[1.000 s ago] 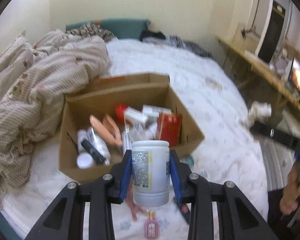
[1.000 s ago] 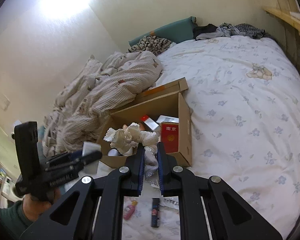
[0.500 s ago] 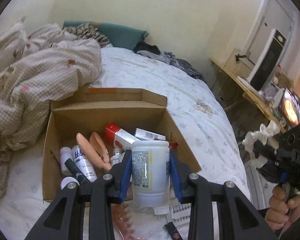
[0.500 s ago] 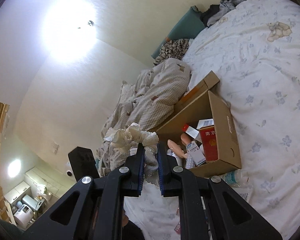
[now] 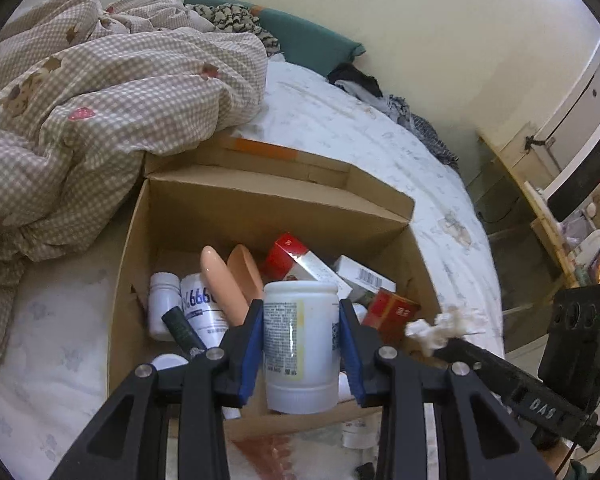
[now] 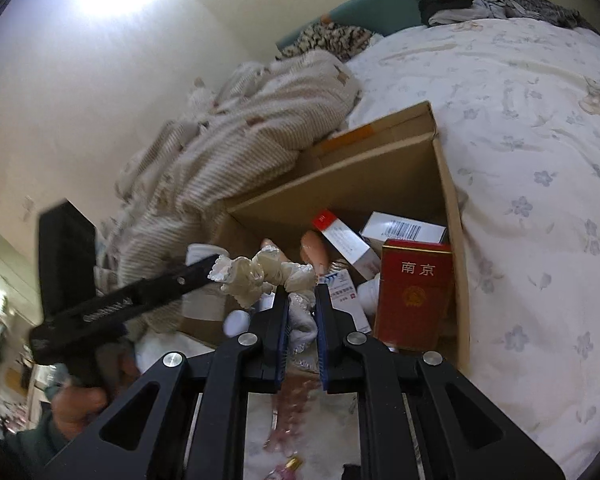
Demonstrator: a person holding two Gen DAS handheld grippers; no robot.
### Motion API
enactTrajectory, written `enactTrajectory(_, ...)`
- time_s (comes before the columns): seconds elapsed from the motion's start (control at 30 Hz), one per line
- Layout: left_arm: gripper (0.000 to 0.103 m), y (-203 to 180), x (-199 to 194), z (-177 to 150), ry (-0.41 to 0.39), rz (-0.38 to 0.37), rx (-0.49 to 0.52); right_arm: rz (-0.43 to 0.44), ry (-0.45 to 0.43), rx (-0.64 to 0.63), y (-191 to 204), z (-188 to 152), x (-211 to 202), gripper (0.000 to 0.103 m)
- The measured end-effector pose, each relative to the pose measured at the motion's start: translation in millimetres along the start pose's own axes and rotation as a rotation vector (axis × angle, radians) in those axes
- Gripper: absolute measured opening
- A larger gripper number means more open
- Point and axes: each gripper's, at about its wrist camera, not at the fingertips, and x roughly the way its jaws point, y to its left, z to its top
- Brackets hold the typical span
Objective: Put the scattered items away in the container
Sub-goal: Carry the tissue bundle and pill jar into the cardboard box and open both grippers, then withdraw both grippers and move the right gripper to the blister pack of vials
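Note:
My left gripper (image 5: 300, 312) is shut on a white plastic jar (image 5: 300, 356) with a printed label, held upright over the near edge of the open cardboard box (image 5: 260, 200). Inside the box lie white bottles, a peach hair claw (image 5: 224, 280), red and white cartons and a red cigarette pack (image 6: 414, 292). My right gripper (image 6: 301, 300) is shut on a white lace scrunchie (image 6: 260, 274), at the near side of the box (image 6: 340, 184). In the left wrist view the scrunchie (image 5: 440, 326) hangs by the box's right corner.
The box sits on a floral bed sheet (image 6: 540, 160) beside a rumpled checked duvet (image 5: 100, 92). A pink hair claw (image 6: 288, 412) and a small pink bottle (image 6: 288, 466) lie on the sheet in front of the box. A wooden desk (image 5: 540, 208) stands to the right.
Both grippers have moved in towards the box and now hang at its near edge, the left still holding the jar and the right the scrunchie. The right view swung up, then down.

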Motion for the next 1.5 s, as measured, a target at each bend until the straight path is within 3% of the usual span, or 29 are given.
enactTrajectory(0.27, 0.035, -1.3, 16.2, -4.3, 0.052, 0.031, 0.019, -0.147, 0.080, -0.049, 3.4, -0.2, 33.4, 0.017)
enactTrajectory(0.3, 0.035, 0.1, 17.9, -4.8, 0.060, 0.039, 0.015, -0.139, 0.087, -0.030, 0.0, -1.1, 35.1, 0.020)
enactTrajectory(0.33, 0.036, 1.7, 19.7, -5.3, 0.068, 0.048, 0.010, -0.126, 0.095, -0.014, -3.0, -2.6, 35.4, 0.035)
enactTrajectory(0.37, 0.036, 3.2, 21.4, -5.8, 0.076, 0.057, 0.005, -0.139, 0.097, -0.012, -4.5, -4.2, 35.1, 0.044)
enactTrajectory(0.43, 0.055, 6.5, 24.2, -6.7, 0.096, 0.071, -0.015, -0.122, 0.080, -0.037, -0.8, -6.1, 28.3, 0.051)
enactTrajectory(0.63, 0.058, 4.4, 12.5, -7.8, 0.062, 0.066, -0.011, -0.077, 0.015, -0.127, 19.1, -3.6, -1.2, 0.051)
enactTrajectory(0.77, 0.058, 0.5, -0.3, -10.6, 0.030, 0.070, 0.003, -0.092, -0.008, -0.162, 27.9, -4.1, -24.8, 0.051)
enactTrajectory(1.1, 0.058, -13.8, -35.9, -17.4, -0.030, 0.091, 0.073, -0.089, 0.011, -0.067, 18.0, -35.4, -97.4, 0.051)
enactTrajectory(1.2, 0.058, -19.2, -53.0, -21.5, -0.018, 0.046, 0.087, -0.069, 0.008, -0.026, 1.6, -57.1, -114.2, 0.058)
enactTrajectory(1.3, 0.058, -26.1, -65.9, -31.4, 0.005, 0.041, 0.097, -0.094, 0.052, 0.073, -23.2, -75.9, -107.5, 0.058)
enactTrajectory(1.5, 0.058, -38.5, -71.6, -68.0, 0.067, 0.015, 0.118, -0.136, 0.098, 0.125, -43.8, -79.6, -94.3, 0.058)
